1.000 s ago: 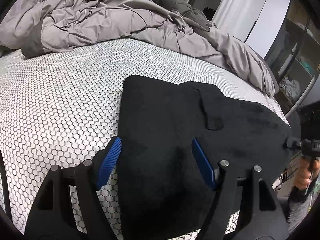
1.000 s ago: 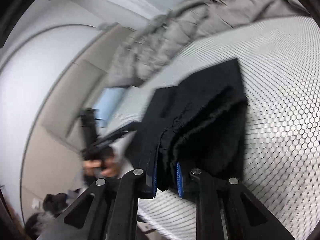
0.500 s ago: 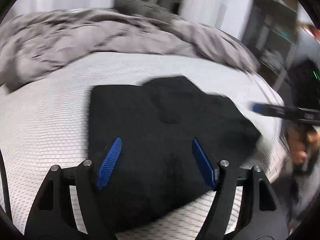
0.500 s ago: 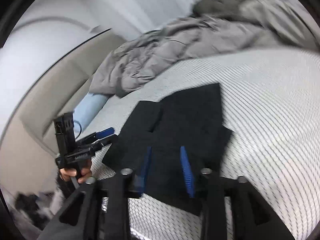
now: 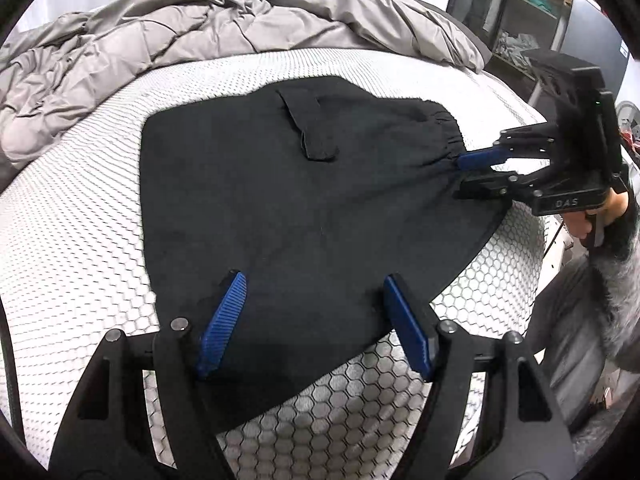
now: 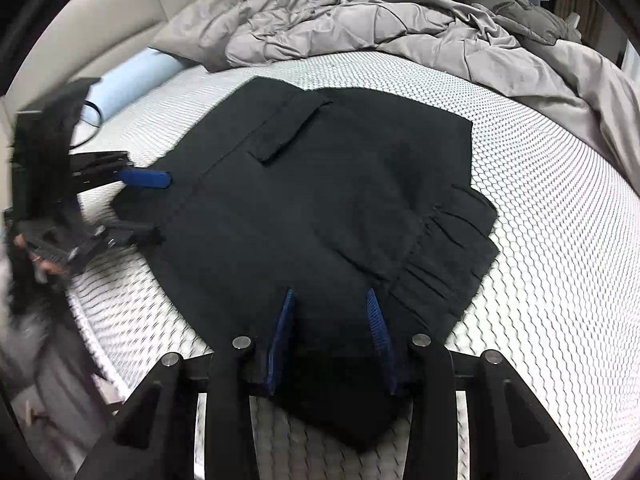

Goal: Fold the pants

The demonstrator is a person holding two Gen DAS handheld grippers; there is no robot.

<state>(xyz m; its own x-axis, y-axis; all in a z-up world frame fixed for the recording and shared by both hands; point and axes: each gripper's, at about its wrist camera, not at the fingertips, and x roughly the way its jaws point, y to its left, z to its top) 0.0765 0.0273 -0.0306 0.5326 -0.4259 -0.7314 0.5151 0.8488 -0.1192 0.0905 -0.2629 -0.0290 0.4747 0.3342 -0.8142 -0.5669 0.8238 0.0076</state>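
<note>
Black pants point(image 5: 304, 184) lie folded flat on the white honeycomb mattress point(image 5: 72, 208), pocket flap up; they also show in the right wrist view point(image 6: 332, 184). My left gripper point(image 5: 316, 300) is open, its blue pads spread just above the pants' near edge, holding nothing. My right gripper point(image 6: 330, 320) is open over the waistband end, empty. It shows in the left wrist view point(image 5: 464, 176) at the elastic waistband; the left gripper shows in the right wrist view point(image 6: 156, 204) at the pants' left edge.
A rumpled grey duvet point(image 5: 208, 28) is heaped along the far side of the bed point(image 6: 400, 16). A light blue pillow point(image 6: 132, 76) and beige headboard point(image 6: 96, 32) lie left. Shelving point(image 5: 532, 28) stands beyond the bed's right edge.
The right gripper let go of the bunched waistband and opened; the pants now lie flat. Both grippers shifted over the pants' edges.
</note>
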